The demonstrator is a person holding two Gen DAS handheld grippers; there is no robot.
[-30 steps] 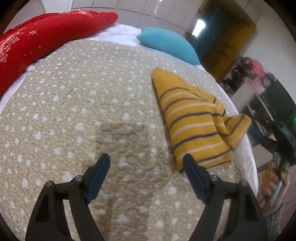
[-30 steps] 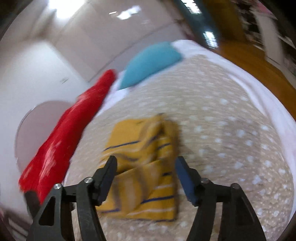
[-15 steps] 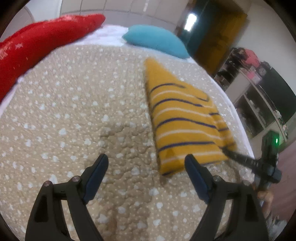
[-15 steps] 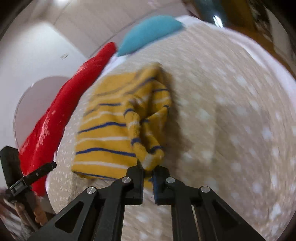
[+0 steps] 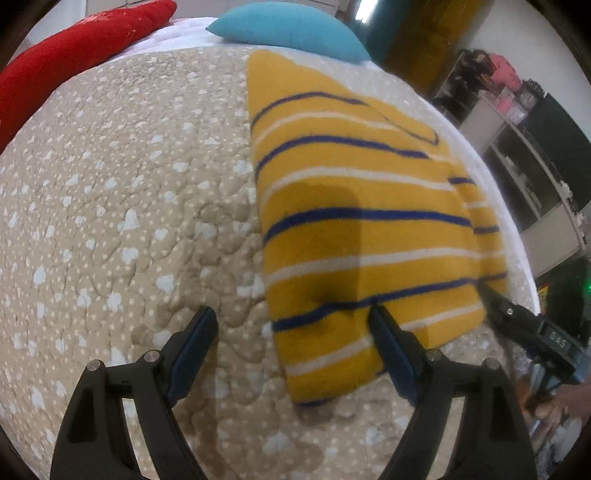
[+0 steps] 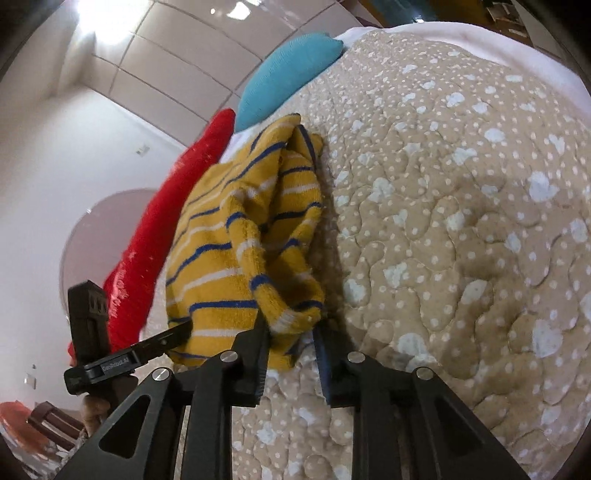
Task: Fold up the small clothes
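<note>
A yellow sweater (image 5: 369, 229) with blue and white stripes lies folded on the beige dotted quilt (image 5: 129, 221). My left gripper (image 5: 291, 332) is open just above the sweater's near left corner, one finger over the cloth and the other over the quilt. In the right wrist view the sweater (image 6: 221, 251) is bunched, and its sleeve cuff lies between the fingers of my right gripper (image 6: 290, 332). Those jaws are opening and stand slightly apart around the cuff. From the left wrist view the right gripper (image 5: 517, 317) touches the sweater's right edge.
A red pillow (image 5: 74, 55) and a teal pillow (image 5: 288, 29) lie at the head of the bed. The bed's white edge (image 5: 495, 184) runs close to the sweater's right side, with shelves (image 5: 524, 155) beyond. Open quilt (image 6: 443, 221) stretches to the right in the right wrist view.
My left gripper came down and closer to the sweater's near corner. My right gripper dropped onto the sleeve, shut on it, and its jaws have now parted a little. The sleeve went down to the bed.
</note>
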